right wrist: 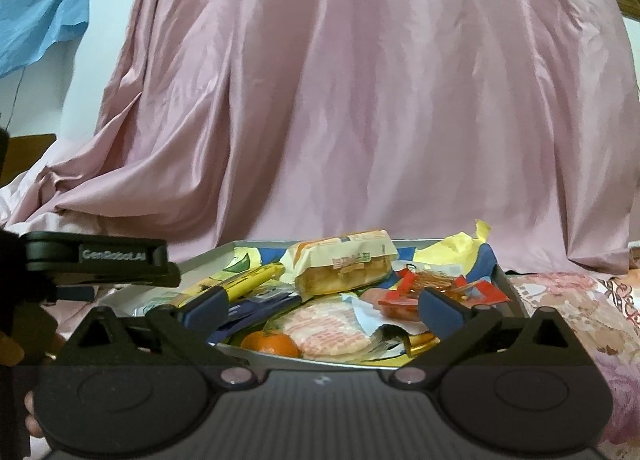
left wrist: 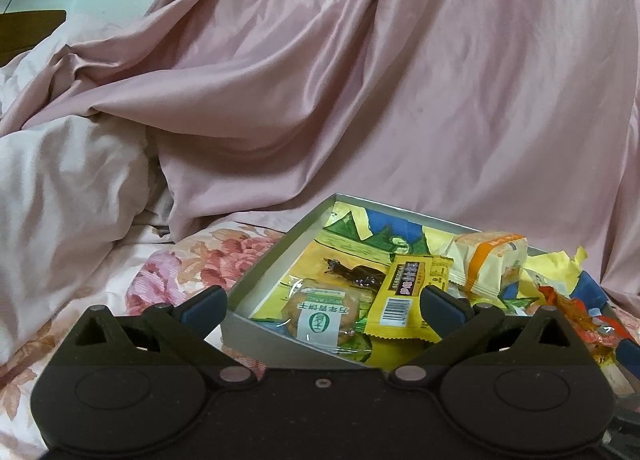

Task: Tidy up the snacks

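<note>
The left gripper (left wrist: 322,306) hangs with fingers spread wide over the near corner of the grey tray (left wrist: 260,274), holding nothing. Just beyond its tips lie a clear-wrapped round biscuit (left wrist: 320,314) and a yellow snack bar (left wrist: 408,294). The right gripper (right wrist: 322,308) is likewise spread and empty — an orange (right wrist: 270,342) and a pink-striped cracker packet (right wrist: 328,330) sit between its fingers. Farther in rests a wrapped cake (right wrist: 344,266) (on top of the pile), then pink bedding (right wrist: 360,100).
</note>
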`<state>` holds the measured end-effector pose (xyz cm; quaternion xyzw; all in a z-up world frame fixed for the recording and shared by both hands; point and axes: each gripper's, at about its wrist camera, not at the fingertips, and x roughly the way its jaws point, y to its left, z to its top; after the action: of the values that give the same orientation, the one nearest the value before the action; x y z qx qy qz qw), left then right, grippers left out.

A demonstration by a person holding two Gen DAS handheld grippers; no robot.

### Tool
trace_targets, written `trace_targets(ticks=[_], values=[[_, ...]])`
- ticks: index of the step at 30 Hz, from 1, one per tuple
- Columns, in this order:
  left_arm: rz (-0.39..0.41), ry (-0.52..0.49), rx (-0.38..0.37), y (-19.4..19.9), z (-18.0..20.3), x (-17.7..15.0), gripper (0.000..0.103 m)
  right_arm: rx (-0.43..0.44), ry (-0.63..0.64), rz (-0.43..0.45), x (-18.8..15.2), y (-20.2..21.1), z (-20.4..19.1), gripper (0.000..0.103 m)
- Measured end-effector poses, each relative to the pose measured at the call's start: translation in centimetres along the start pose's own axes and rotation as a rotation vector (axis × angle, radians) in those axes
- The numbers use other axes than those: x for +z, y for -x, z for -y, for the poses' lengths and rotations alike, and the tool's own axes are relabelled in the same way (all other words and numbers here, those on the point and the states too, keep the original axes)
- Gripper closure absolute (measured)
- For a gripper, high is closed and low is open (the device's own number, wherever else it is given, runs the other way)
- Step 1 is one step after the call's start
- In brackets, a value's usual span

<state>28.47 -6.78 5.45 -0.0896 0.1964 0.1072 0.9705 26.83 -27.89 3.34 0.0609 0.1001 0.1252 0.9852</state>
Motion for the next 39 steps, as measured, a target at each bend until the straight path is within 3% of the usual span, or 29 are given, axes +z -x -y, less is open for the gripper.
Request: trace_targets(ticks=[14,29,39], values=[[0.011,-0.012,0.014,2.1,-0.8,0.1,0.001,-0.029,-0.034,0.02,0.2,1.0,0.5,0.0],[0.028,-0.026,0.0,6.6,-1.6,-0.8,0.001,-0.092,-0.099,0.045,0.8,4.6,1.9,0.0],[0.024,-0.027,-0.014,9.8,-2.2,-2.2,0.001,-0.095,-0.078,0.053,0.9,7.3,1.1,0.0]])
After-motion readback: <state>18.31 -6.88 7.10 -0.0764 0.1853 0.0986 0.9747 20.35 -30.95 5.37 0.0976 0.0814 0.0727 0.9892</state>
